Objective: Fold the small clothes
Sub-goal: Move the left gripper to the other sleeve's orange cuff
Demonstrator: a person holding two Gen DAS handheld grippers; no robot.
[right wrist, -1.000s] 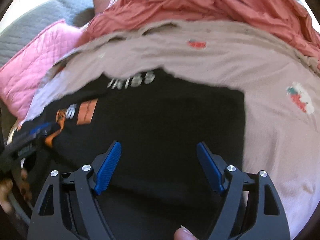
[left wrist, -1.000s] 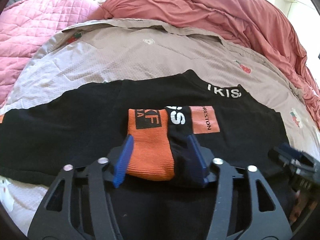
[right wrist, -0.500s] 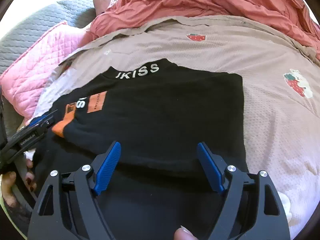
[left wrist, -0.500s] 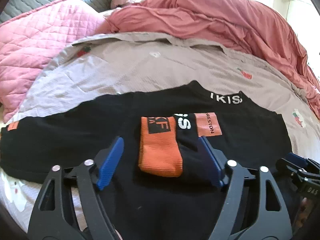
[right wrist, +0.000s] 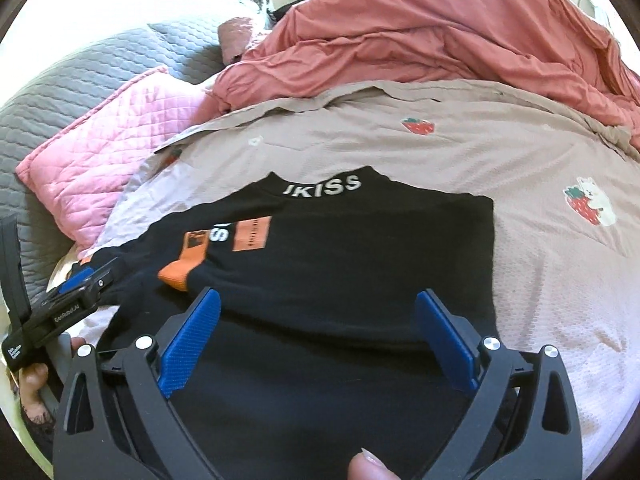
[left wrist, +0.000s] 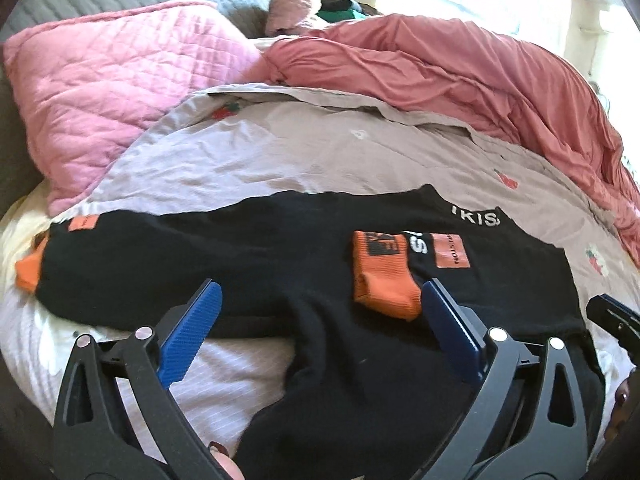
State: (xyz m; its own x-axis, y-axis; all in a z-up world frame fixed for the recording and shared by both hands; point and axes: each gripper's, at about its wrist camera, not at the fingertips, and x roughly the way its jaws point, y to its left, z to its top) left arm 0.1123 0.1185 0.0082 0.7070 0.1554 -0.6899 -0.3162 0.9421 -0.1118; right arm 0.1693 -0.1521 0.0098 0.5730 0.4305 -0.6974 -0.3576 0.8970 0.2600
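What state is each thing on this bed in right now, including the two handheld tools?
Black sweatshirt: lying flat on the bedspread, one sleeve folded across the chest.
Orange cuff: resting on the chest, released.
Left tool: jaws opening, nothing gripped.
Right tool: jaws opening, nothing gripped, above the sweatshirt.
Strawberry-print bedspread: spread out, lightly wrinkled.
Red duvet: bunched up at the far side.
Pink quilted pillow: lying beside the bedspread.

Sunlit bed (right wrist: 460, 168), pink quilt (left wrist: 112, 92)

Ahead of the grippers lies a beige strawberry-print sheet (right wrist: 440, 168); beyond it a red duvet (right wrist: 440, 32), left a pink quilt (left wrist: 112, 92) and grey blanket (right wrist: 80, 76).
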